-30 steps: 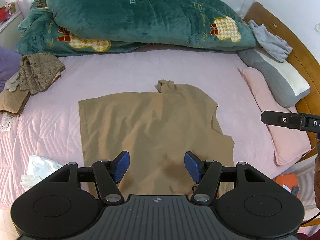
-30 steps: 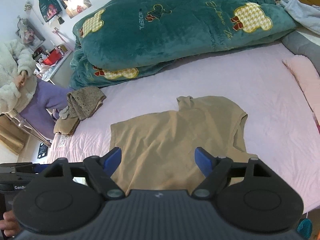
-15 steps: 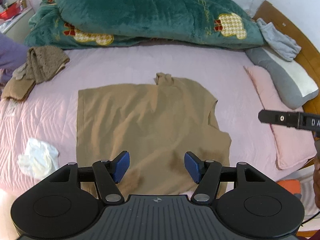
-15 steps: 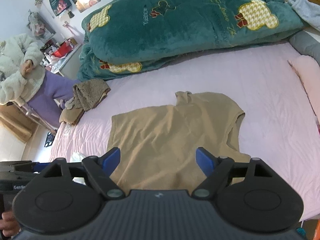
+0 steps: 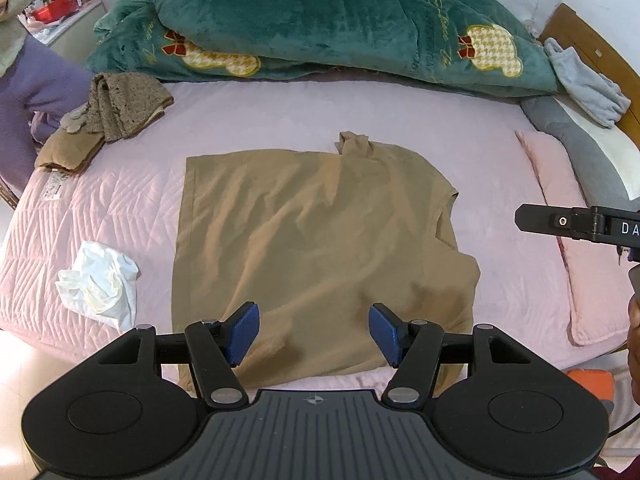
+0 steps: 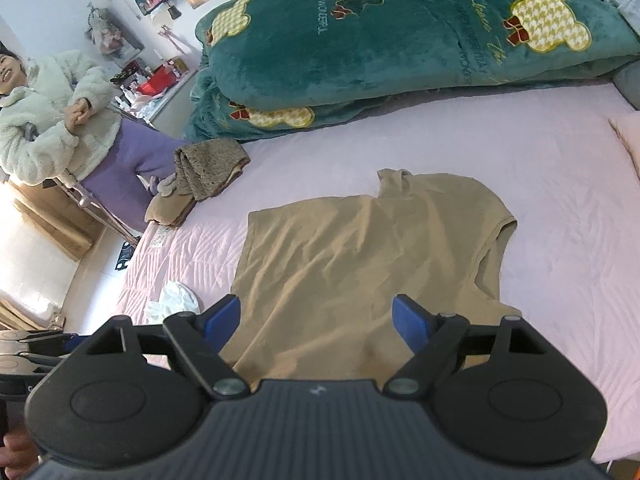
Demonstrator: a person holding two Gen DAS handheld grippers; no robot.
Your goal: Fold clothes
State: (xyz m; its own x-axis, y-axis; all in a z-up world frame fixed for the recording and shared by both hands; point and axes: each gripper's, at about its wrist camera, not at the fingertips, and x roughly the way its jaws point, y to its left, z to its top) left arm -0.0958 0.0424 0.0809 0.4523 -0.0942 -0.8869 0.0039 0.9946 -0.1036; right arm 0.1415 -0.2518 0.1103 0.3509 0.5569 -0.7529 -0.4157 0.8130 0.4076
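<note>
1. Tan top: lies flat on the pink bed, neck toward the green quilt, one side already folded in to a straight edge; the other side shows its sleeve opening.
2. Left claw: spread, nothing between the blue pads, poised above the near hem. Over the last second the view has slid sideways, bringing a white rag into sight beside the top.
3. Right claw: spread wide, empty, above the same hem; its view has shifted a little too.
4. Top itself: unmoved since a second ago.
5. Reading: both claws have repositioned without gripping; likely lining up for the next fold, which has not begun.
</note>
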